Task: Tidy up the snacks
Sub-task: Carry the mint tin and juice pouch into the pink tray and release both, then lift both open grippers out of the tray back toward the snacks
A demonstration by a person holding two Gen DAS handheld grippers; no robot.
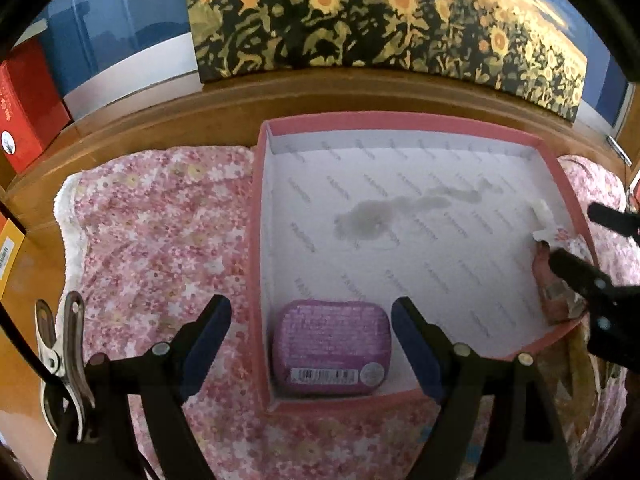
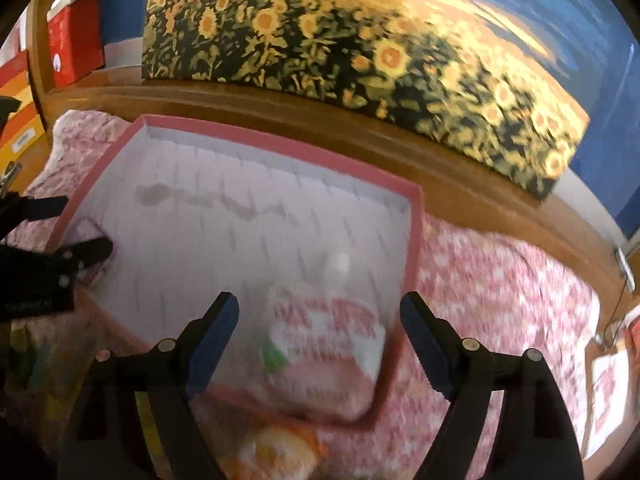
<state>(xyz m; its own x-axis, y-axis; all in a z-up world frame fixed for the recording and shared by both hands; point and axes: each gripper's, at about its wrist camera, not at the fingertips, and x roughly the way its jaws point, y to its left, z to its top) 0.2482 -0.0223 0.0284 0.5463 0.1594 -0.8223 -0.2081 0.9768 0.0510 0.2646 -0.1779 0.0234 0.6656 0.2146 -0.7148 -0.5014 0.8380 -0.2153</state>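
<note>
Left gripper (image 1: pixel 312 344): your jaws stand wide and hold nothing; the purple tin (image 1: pixel 331 347) lies flat between and just beyond the fingertips, untouched by the pads.
Tin: it sits in the near left corner of the pink box (image 1: pixel 256 240), close to the near and left walls, its long axis running across your jaws, barcode end nearest you.
Right gripper (image 2: pixel 320 344): your jaws gape, nothing gripped; the red-and-white snack bag (image 2: pixel 332 340) lies loose between and below the fingertips. This view is blurred, so the bag's print cannot be read.
Bag: it rests in the near right corner of the box, against the right wall.
Orange packet (image 2: pixel 280 448): it lies on the floral cloth (image 2: pixel 500 280), outside the near wall, right under your right gripper and nearer that hand than your left.
Judgement: both snacks look set down; the orange packet is probably next, a short draw back and down for your right hand.
Setting: the box sits on the cloth on a wooden desk (image 1: pixel 160 120), sunflower picture (image 1: pixel 380 20) behind.
</note>
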